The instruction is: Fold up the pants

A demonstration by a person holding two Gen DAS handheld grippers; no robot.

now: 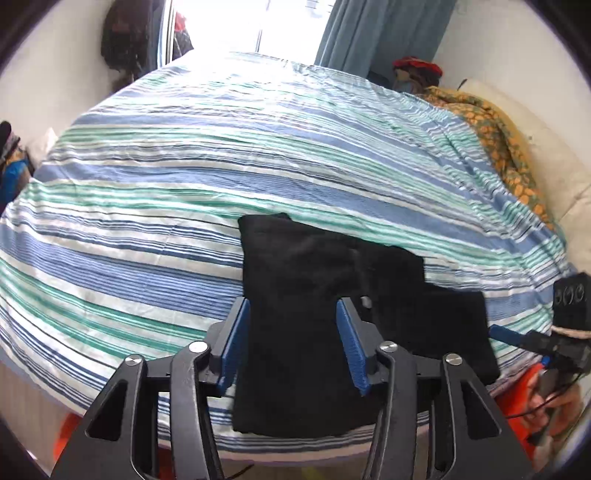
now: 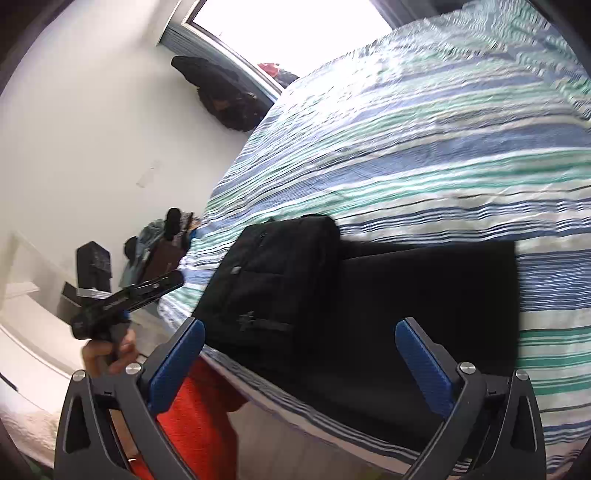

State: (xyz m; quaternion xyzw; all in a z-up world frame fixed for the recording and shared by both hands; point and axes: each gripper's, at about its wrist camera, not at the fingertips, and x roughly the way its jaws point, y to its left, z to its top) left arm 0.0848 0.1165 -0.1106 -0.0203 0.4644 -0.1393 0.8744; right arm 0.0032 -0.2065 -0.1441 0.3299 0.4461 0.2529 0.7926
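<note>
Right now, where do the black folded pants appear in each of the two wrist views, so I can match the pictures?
Left wrist view: the black folded pants lie at lower centre, near the bed's front edge, seen between the fingers of the open left claw.
Right wrist view: the pants lie at centre, ahead of the open right claw.
Shared landmark: the blue, green and white striped bedcover under them.

This is a bedroom in a home. A big bed (image 1: 184, 166) with a striped blue and green cover fills the room. A bright window (image 1: 288, 22) with blue curtains (image 1: 376, 33) sits at 12 o'clock. Clothes (image 2: 225, 96) hang on the white wall.
</note>
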